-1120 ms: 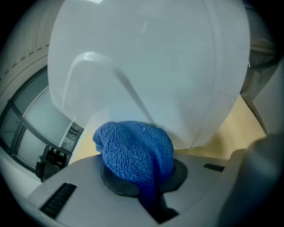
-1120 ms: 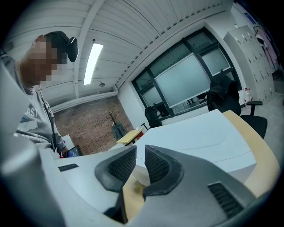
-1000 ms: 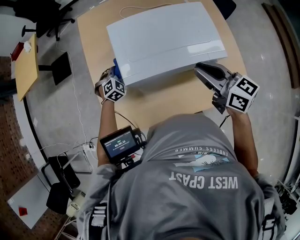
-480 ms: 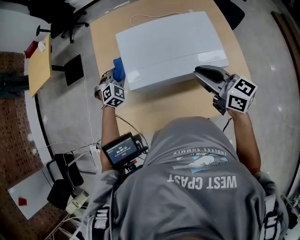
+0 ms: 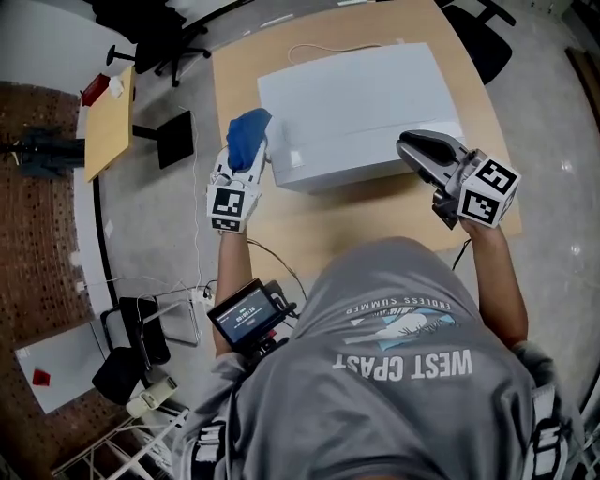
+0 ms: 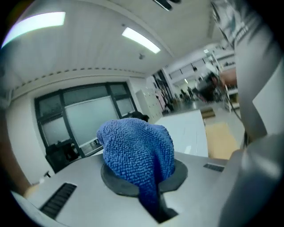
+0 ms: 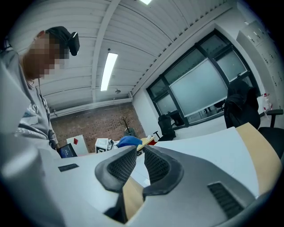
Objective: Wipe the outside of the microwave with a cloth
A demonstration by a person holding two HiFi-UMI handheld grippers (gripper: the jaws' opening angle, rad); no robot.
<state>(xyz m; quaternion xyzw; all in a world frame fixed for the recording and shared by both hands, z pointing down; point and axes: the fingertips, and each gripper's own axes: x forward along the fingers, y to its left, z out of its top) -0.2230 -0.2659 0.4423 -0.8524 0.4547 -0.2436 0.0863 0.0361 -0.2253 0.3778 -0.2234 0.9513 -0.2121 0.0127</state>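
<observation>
The white microwave stands on a wooden table. At its left side my left gripper is shut on a blue cloth, which bulges out past the jaws by the upper left edge. In the left gripper view the cloth fills the space between the jaws. My right gripper rests at the microwave's front right corner. Its fingertips almost touch, with nothing between them. From the right gripper view the cloth shows far across the white top.
A cable lies behind the microwave on the table. Left of the table are a small wooden board, a black stand and office chairs. A screen device hangs at the person's chest above floor cables.
My left gripper has moved with the cloth from the microwave's front left corner further back along its left side. The right gripper has stayed at the front right corner.
</observation>
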